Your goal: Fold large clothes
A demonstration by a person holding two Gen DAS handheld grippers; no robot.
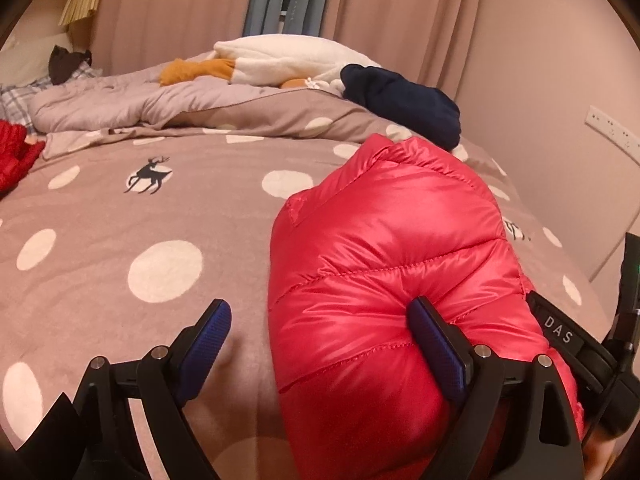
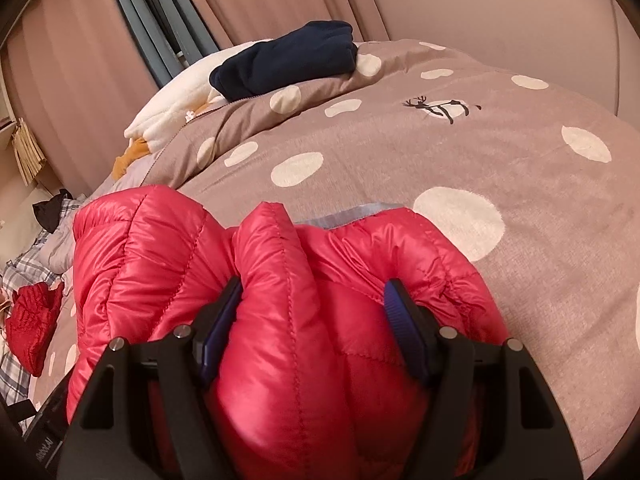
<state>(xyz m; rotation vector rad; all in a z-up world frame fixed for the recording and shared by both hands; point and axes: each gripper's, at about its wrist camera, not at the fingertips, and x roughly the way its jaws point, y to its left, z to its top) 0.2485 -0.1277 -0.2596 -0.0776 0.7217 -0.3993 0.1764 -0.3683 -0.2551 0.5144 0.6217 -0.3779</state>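
A shiny red puffer jacket (image 1: 392,248) lies bunched in a thick bundle on the polka-dot bed cover (image 1: 120,220). My left gripper (image 1: 320,320) is open at the bundle's left edge; its right finger (image 1: 436,344) presses into the red fabric, its left finger (image 1: 204,344) is over the bare cover. In the right wrist view the jacket (image 2: 280,280) fills the foreground. My right gripper (image 2: 312,312) is wide, with a thick fold of the jacket bulging between its fingers (image 2: 224,316), both pads touching the fabric.
A folded navy garment (image 1: 404,100) and a cream and orange plush (image 1: 280,60) lie at the far side by the curtains. Another red garment (image 1: 16,160) sits at the left edge. A rumpled duvet (image 1: 120,100) and plaid pillow (image 1: 12,100) lie far left.
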